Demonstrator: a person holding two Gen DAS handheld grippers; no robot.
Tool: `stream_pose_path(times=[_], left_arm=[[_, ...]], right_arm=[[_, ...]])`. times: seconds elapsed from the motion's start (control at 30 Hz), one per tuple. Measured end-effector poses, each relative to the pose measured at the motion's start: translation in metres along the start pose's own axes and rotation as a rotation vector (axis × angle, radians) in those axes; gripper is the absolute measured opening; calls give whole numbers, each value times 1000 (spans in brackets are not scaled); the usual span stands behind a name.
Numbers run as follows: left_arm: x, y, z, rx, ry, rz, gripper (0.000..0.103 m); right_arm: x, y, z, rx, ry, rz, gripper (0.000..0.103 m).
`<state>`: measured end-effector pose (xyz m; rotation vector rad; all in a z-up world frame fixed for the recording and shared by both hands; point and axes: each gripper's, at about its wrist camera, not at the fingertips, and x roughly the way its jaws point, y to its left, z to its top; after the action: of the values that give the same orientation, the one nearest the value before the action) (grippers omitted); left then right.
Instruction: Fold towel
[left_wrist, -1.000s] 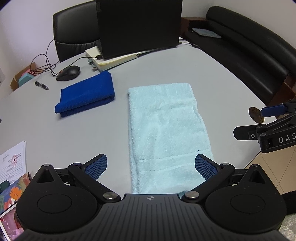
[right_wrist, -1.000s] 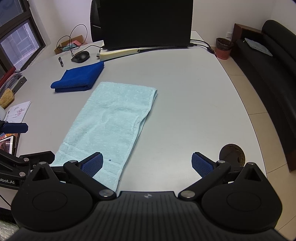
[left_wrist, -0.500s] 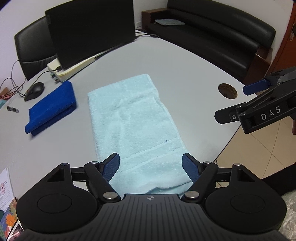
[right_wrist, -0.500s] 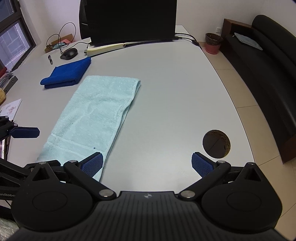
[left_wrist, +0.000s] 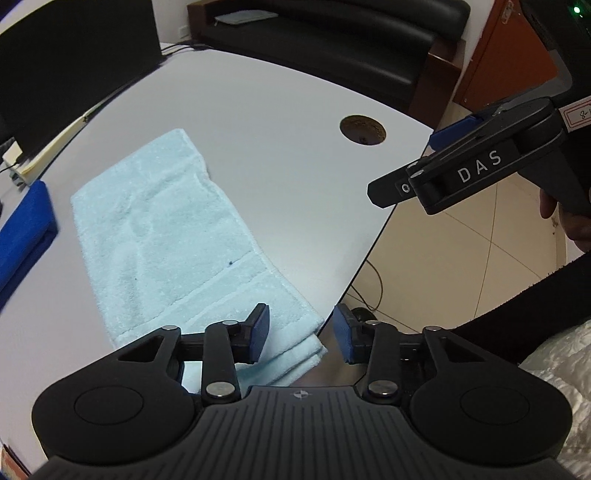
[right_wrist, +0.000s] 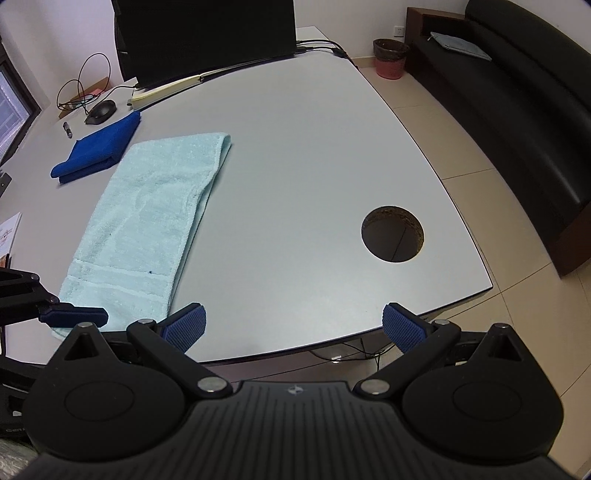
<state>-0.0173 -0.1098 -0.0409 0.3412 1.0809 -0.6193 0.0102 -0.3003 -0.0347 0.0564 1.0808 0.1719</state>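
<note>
The pale towel (left_wrist: 159, 236) lies flat on the desk (left_wrist: 280, 110), long axis running away from the left tool (left_wrist: 300, 338), whose open jaws straddle its near corner, while the right tool (right_wrist: 293, 325), also open, hangs farther right.

Black ribbed tongs (left_wrist: 300, 338), blue textured pads (right_wrist: 400, 327), white "DAS" lettering.

"DAS" on the right claw (left_wrist: 436, 162), its paper label illegible

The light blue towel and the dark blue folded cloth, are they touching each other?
Apart. The right wrist view shows a strip of bare grey table between the light blue towel and the dark blue folded cloth, along the towel's far left corner.
</note>
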Motion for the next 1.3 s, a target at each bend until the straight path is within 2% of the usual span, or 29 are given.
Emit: stream_pose_path(times=[0.13, 0.33, 0.8, 0.97, 1.07, 1.3], left_arm=[[7, -7, 0, 48, 28, -2, 28], [21, -14, 3, 122, 72, 35, 28], [34, -19, 4, 175, 127, 45, 28], [23, -8, 5, 111, 73, 53, 23], [16, -1, 5, 70, 38, 59, 8], [-2, 14, 5, -25, -42, 71, 4]], right_arm=[[-2, -8, -5, 32, 2, -14, 102], [-5, -18, -9, 65, -1, -30, 102], [-9, -29, -11, 98, -10, -46, 102], [-9, -27, -10, 96, -13, -46, 102], [-9, -26, -10, 94, -15, -46, 102], [-7, -21, -10, 84, -16, -39, 102]])
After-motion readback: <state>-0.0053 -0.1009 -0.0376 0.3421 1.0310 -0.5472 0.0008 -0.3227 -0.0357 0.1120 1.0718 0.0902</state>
